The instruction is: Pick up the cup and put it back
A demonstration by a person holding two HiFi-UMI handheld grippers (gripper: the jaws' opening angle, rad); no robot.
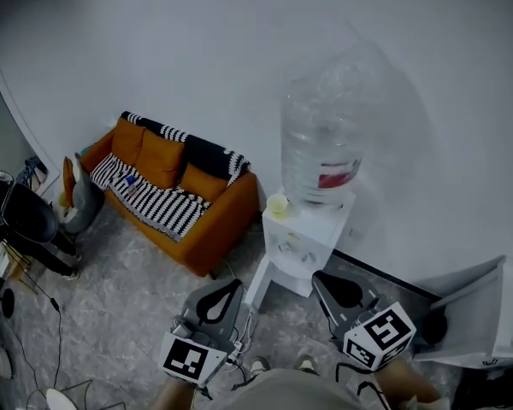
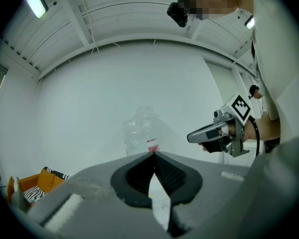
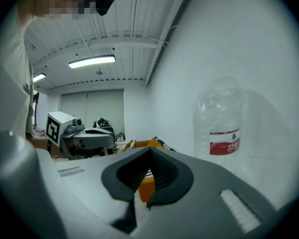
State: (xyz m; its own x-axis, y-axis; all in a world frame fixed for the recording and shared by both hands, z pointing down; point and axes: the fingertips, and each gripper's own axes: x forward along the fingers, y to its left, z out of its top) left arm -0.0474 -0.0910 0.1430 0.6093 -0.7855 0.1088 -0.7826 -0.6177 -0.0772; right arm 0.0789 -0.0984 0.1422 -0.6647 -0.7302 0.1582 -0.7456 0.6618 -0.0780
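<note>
A small pale yellow cup [image 1: 278, 204] stands on the top left corner of a white water dispenser [image 1: 303, 239], beside the big clear bottle [image 1: 323, 139]. Both grippers hover low in front of the dispenser, apart from the cup. My left gripper [image 1: 232, 285] is shut with nothing in it; its pads meet at the tip [image 2: 153, 154] and point toward the bottle [image 2: 139, 136]. My right gripper [image 1: 319, 278] is also shut and empty [image 3: 150, 149], with the bottle [image 3: 224, 123] to its right. The cup shows in neither gripper view.
An orange sofa [image 1: 175, 190] with striped covers stands left of the dispenser against the white wall. A black chair [image 1: 30, 216] and cables sit at the far left. A grey box [image 1: 479, 314] stands at the right. The floor is grey stone.
</note>
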